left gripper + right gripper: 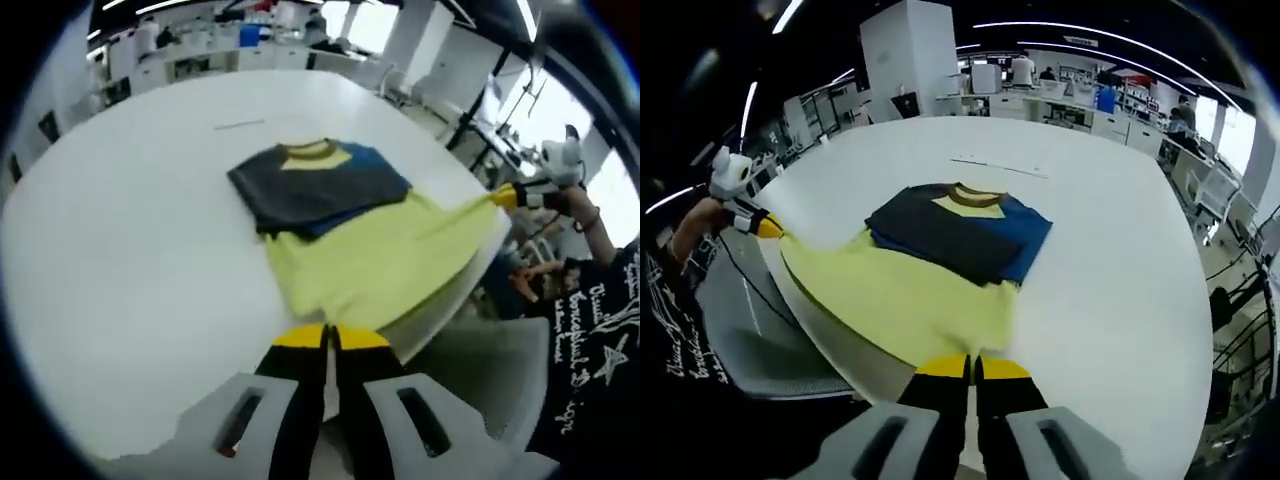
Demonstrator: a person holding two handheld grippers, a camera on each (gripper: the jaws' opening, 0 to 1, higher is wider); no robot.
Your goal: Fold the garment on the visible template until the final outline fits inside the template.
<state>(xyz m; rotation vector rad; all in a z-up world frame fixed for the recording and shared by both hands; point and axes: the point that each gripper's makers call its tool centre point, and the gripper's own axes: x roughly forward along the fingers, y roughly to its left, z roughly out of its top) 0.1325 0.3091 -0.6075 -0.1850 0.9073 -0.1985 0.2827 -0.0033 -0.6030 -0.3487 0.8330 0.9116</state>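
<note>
While I look along my left gripper (327,338), its yellow-tipped jaws are pressed together on the near hem of the shirt (350,225), at the edge of the white table (140,250). The shirt lies flat there, its dark and blue upper part folded over itself, the pale yellow lower part spread toward me. My right gripper (505,197) shows at the right, pinched on the shirt's far hem corner, a hand (572,195) behind it.

Right gripper view: my right gripper (975,368) is clamped on the yellow hem of the shirt (940,255) at the table (1110,250) edge. My left gripper (768,228) grips the opposite hem corner at left.
</note>
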